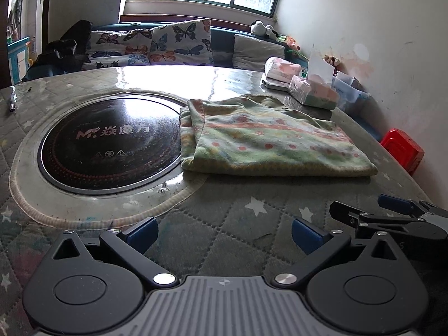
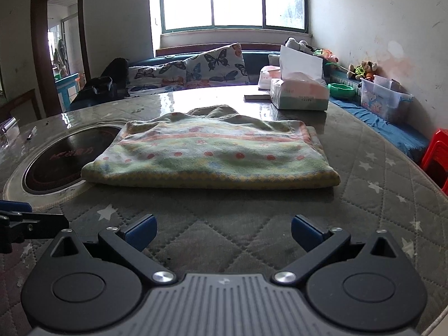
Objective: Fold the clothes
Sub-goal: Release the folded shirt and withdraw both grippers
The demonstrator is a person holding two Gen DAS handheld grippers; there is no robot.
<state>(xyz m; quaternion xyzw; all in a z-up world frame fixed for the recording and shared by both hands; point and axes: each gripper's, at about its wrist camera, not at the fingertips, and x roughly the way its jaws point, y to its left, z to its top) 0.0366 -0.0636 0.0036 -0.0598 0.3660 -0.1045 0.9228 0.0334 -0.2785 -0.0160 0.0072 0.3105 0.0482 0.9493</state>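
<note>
We see the garment (image 2: 210,154) lying folded on the worktop (image 2: 364,196), partly over the cooktop (image 1: 109,142). It looks soft, light and limp; we would pinch its near corners. Both grippers, left (image 1: 224,233) and right (image 2: 224,231), have released, empty jaws.

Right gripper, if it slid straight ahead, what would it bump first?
Probably the folded green fleece garment with pink dots. The open right gripper points at its near edge, with only bare quilted grey table cover between. Depth is uncertain.
</note>
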